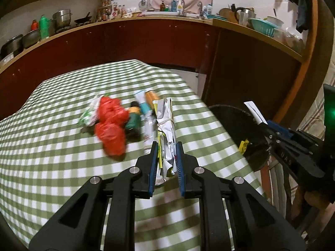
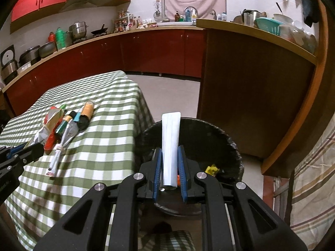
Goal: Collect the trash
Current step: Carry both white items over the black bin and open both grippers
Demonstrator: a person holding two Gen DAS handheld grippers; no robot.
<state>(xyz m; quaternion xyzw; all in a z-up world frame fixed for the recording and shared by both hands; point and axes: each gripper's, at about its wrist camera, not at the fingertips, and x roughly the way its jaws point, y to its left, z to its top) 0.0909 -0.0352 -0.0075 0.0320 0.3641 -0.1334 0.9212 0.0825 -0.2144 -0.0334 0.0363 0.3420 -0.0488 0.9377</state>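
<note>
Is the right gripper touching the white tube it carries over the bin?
Touching. The right wrist view shows the right gripper with both blue pads pressed against the white tube, no gap on either side, above the black bin.

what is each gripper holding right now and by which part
The left gripper clamps a crumpled wrapper bundle by its near end. The right gripper grips a white tube near its capped lower end, above the bin.

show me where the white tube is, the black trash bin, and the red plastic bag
white tube (image 2: 170, 146), right wrist view, on its flat middle, above the right tool's grip.
black trash bin (image 2: 222, 138), right wrist view, on its inner back wall.
red plastic bag (image 1: 112, 125), left wrist view, on its crumpled middle.
</note>
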